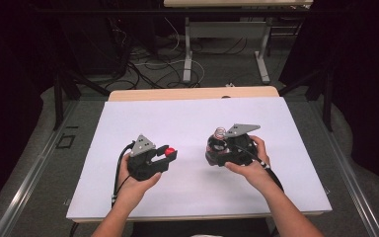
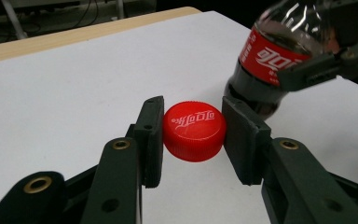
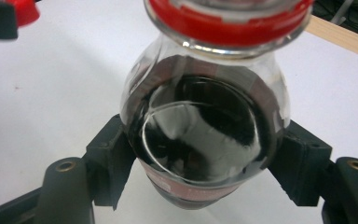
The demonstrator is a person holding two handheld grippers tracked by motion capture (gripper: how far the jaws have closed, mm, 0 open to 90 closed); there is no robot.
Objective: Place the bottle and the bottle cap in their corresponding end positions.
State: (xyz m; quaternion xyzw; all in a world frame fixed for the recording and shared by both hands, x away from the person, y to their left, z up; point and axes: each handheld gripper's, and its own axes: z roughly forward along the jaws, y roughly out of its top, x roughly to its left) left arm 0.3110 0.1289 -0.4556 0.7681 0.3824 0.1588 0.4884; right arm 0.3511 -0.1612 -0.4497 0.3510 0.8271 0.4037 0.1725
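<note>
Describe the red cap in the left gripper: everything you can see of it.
The red cap is a round plastic screw cap with a ribbed side and white lettering printed on its flat top. It is off the bottle and clamped by its sides between the two black pads of the left gripper, top face up, over the white table. The bottle, dark inside with a red label, stands apart to its right in the right gripper. The cap's underside is hidden.

Dark room, grey floor (image 1: 39,148) strewn with cables (image 1: 153,69), metal-legged desk (image 1: 227,29) behind.
</note>
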